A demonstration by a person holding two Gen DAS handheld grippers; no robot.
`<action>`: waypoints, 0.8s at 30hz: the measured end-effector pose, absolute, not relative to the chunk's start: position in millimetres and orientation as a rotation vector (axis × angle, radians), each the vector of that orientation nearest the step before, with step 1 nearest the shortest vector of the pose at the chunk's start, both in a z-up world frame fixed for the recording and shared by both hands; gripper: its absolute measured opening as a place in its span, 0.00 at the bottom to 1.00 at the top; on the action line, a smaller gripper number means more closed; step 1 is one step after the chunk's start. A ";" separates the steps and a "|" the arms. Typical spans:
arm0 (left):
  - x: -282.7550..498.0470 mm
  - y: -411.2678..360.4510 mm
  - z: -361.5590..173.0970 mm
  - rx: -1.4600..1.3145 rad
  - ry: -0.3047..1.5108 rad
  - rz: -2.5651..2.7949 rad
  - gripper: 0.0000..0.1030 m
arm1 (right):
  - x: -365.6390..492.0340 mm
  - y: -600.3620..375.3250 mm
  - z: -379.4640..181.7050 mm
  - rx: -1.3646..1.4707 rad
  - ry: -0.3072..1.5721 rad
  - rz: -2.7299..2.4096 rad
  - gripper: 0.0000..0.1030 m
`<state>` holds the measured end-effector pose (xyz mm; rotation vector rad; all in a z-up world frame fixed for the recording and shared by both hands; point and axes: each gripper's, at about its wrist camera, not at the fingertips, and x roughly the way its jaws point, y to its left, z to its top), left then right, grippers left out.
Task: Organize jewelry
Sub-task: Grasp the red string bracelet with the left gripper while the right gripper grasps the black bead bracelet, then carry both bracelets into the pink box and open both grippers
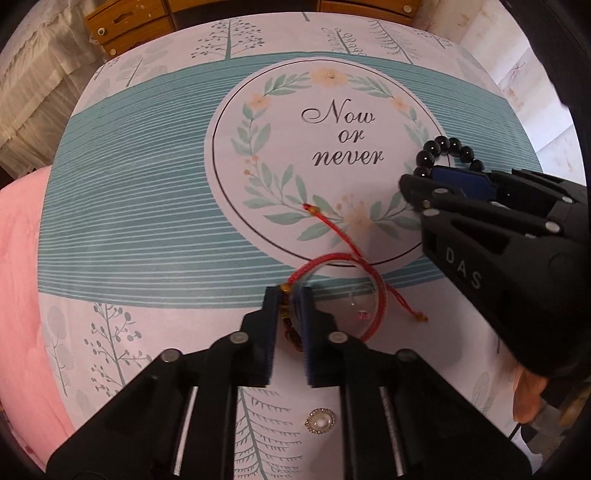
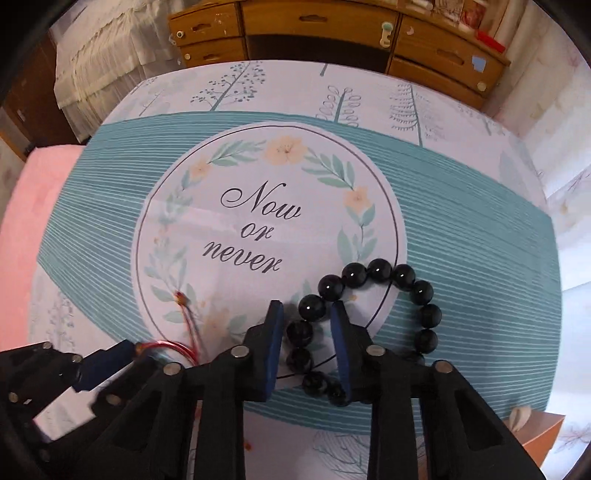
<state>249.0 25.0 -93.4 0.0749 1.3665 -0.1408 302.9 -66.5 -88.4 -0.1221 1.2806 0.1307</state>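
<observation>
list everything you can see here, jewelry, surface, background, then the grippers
red woven cord bracelet: one, red with gold beads, near edge of printed circle, between left jaws
black round-bead bracelet: one, glossy black, right side of circle, straddled by right jaws
pearl brooch with rhinestone rim: one, white and gold, near cloth edge
printed tablecloth: one, teal stripes, tree motifs, "Now or never"
wooden drawers: brown, behind
pink fabric: left
left gripper: black, blue pads, on the red bracelet
right gripper: black, blue pads

A: String bracelet (image 1: pixel 334 291) lies on the tablecloth (image 1: pixel 147 206), lower centre of the left wrist view; brooch (image 1: pixel 320 420) below it.

B: Bead bracelet (image 2: pixel 373 314) at lower right of the right wrist view; drawers (image 2: pixel 332 33) behind, top.
</observation>
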 end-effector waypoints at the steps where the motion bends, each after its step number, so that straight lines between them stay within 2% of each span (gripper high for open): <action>1: 247.2 28.0 -93.6 0.066 1.368 -0.142 0.08 | 301.1 -65.3 -88.7 -0.132 1.272 0.138 0.20; 5: 243.0 37.0 -92.9 0.003 1.382 -0.154 0.07 | 294.9 -69.4 -87.3 -0.112 1.271 0.153 0.14; 12: 224.0 52.9 -73.8 -0.059 1.344 -0.158 0.07 | 268.8 -100.3 -44.0 0.066 1.191 0.238 0.14; 24: 188.3 41.5 13.3 -0.033 1.197 -0.208 0.07 | 208.9 -178.5 64.0 0.315 1.010 0.312 0.14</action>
